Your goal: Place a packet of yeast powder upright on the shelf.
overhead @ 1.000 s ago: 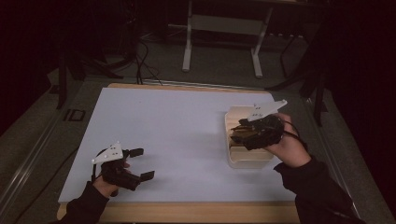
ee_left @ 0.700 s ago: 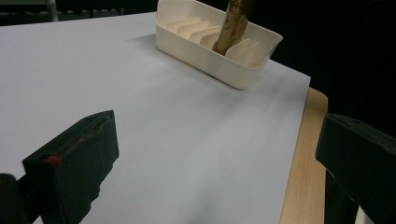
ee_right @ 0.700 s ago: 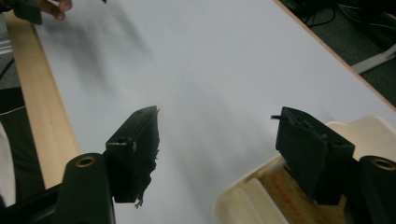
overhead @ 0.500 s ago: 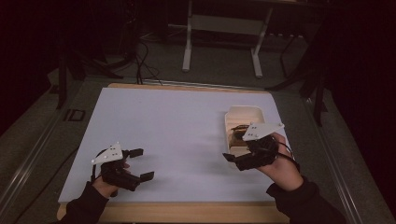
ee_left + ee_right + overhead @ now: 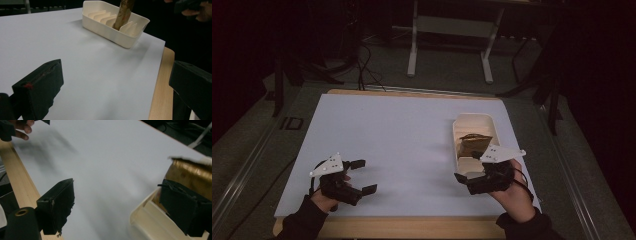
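The brown plate [image 5: 474, 142] stood on edge in the slotted rack [image 5: 462, 126] at the counter's [image 5: 402, 130] right side. The right gripper [image 5: 466, 169] hung released at the rack's near end, one jaw over its rim; a careless sweep could have nudged the light rack and toppled the plate. The left gripper [image 5: 362, 176] rested released, well apart.

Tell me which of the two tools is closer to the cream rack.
The right tool, hovering open at the cream rack's near end. The left tool sits open across the white mat, far from it.
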A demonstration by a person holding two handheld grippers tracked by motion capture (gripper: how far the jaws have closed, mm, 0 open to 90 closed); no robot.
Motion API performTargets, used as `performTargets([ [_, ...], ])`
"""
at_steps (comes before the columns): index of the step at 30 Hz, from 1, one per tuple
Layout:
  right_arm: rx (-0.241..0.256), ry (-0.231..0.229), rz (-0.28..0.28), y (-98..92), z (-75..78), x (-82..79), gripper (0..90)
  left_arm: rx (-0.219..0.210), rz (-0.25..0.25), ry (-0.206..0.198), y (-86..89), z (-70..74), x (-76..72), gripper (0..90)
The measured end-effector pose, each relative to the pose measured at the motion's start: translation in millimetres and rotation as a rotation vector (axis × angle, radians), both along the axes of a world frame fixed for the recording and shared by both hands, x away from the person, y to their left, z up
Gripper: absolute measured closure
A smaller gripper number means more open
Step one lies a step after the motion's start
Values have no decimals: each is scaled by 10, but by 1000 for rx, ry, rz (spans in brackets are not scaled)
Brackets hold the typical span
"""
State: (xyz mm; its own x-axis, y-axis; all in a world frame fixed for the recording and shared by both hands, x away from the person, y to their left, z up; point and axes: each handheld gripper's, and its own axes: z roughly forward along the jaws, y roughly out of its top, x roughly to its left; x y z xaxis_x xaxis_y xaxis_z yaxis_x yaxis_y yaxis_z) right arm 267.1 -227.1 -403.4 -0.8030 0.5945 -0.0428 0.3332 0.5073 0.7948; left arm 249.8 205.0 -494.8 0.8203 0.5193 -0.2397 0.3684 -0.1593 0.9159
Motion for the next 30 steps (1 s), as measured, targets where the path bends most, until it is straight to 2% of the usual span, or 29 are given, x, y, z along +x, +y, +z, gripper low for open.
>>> performTargets([
  [2, 8, 29, -17, -32, -105, -51, 131, 4, -6, -1, -8, 0, -2, 5],
  [5, 12, 66, -4, -47, -204, -91, 167, 6, -12, -2, -14, 6, -8, 5],
  [10, 10, 82, -10, -45, -336, -177, 158, 8, -11, -2, -14, 3, -9, 5],
  [13, -8, 74, -7, -37, -401, -238, 140, 6, -10, -2, -13, 3, -11, 5],
  [18, 10, 60, -24, -68, -507, -317, 126, 8, -9, -1, -12, 1, -15, 5],
  [25, 18, 91, -23, -140, -645, -370, 102, 10, -10, 0, -12, -4, -15, 5],
  [28, 33, 77, -29, -180, -669, -408, 103, 9, -8, -1, -9, -4, -17, 5],
  [30, 57, 36, -36, -227, -663, -437, 103, 12, -9, -1, -7, -8, -16, 5],
])
